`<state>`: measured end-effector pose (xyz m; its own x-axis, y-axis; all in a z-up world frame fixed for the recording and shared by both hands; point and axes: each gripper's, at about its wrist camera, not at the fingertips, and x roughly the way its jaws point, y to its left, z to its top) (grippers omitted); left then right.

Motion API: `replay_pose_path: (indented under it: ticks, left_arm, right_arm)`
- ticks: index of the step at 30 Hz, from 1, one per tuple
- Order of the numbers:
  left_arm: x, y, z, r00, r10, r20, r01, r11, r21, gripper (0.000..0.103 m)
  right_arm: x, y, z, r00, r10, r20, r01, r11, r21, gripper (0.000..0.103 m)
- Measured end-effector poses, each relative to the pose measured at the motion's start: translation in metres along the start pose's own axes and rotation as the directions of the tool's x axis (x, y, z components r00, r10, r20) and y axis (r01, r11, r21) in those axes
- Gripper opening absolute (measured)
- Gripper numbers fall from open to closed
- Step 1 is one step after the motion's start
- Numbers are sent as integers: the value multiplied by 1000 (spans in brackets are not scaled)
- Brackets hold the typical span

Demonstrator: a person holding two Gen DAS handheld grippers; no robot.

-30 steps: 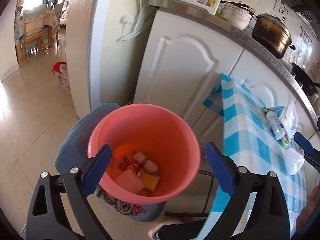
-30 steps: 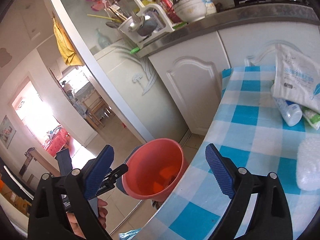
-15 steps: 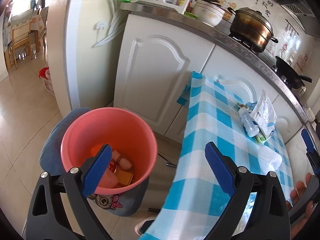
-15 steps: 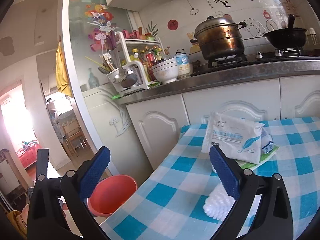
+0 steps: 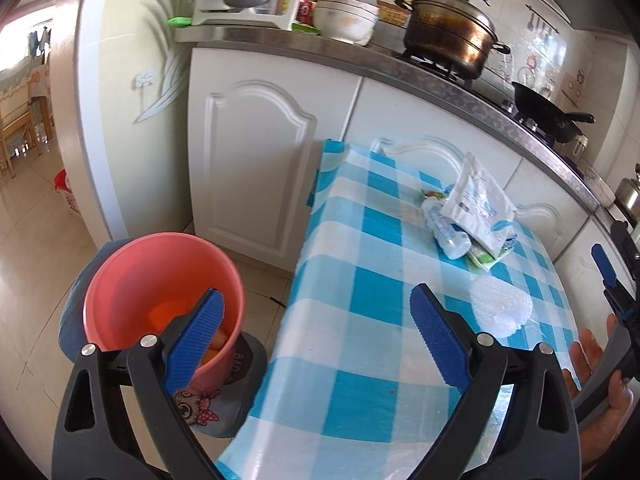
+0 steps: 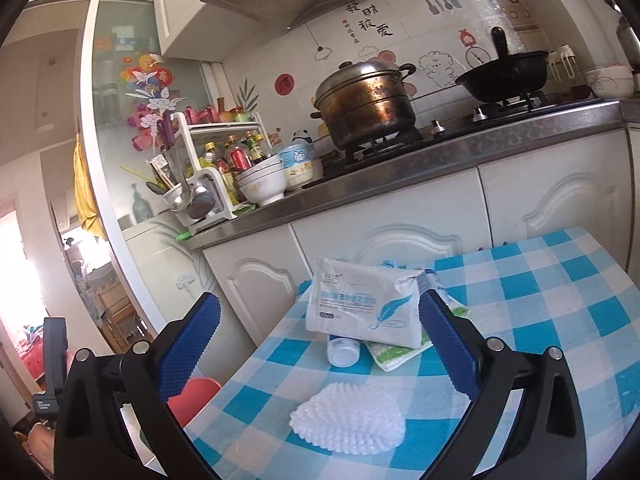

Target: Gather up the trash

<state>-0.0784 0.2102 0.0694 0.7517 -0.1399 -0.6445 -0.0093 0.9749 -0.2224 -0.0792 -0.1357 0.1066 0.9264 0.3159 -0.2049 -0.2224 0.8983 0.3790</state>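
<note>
A pink bucket [image 5: 160,288] with scraps in its bottom stands on a cushioned stool at the lower left, beside the table. On the blue-checked tablecloth [image 5: 360,320] lie a white bubble-wrap piece [image 5: 500,308], a white packet [image 5: 478,204], a small bottle [image 5: 444,228] and a green-white pack [image 5: 486,256]. My left gripper [image 5: 316,296] is open and empty above the table's near edge. My right gripper [image 6: 320,300] is open and empty, facing the packet [image 6: 360,304], bottle [image 6: 342,350] and bubble wrap [image 6: 348,416]. A sliver of the bucket [image 6: 192,396] shows past the table edge.
White cabinets [image 5: 256,152] and a steel counter stand behind the table, bearing a large pot [image 6: 364,104], a wok [image 6: 504,76], bowls [image 6: 264,184] and a utensil rack [image 6: 192,192]. A doorway opens at the left. A hand [image 5: 592,364] holds the right gripper's handle.
Both views swung right from the bucket to the table. The bucket slid to the lower left in the left view and almost left the right view; the packet and bubble wrap now sit centred.
</note>
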Motion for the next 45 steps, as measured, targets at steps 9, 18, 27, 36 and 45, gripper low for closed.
replay_pose_path:
  ticks: [9,18,27,36,45]
  left_arm:
    - [13,-52,10,995,-96,-21,97,993,63,95]
    - [64,-118,58,953,-303,-25,305,949,80,94]
    - [140,-158,115,941,-339,-22,339,941,-8,94]
    - [201,-182,120,960,-233,-157,234,972,-10,90]
    - [202,-203,60,920,-222,-323,270,957,111,87]
  right_arm:
    - [-4,-72,-4,998,-51,-36,55,990,130,98]
    - [-2,-118,-10,995,-32,-99,57,965,256,98]
    - [14,-126,-21,982,-11,-190,61,964,260,98]
    - [25,-127,-22,969,-32,-245,91,967,236,98]
    - [30,-139,-28,960,-13,-278,100,948,301,98]
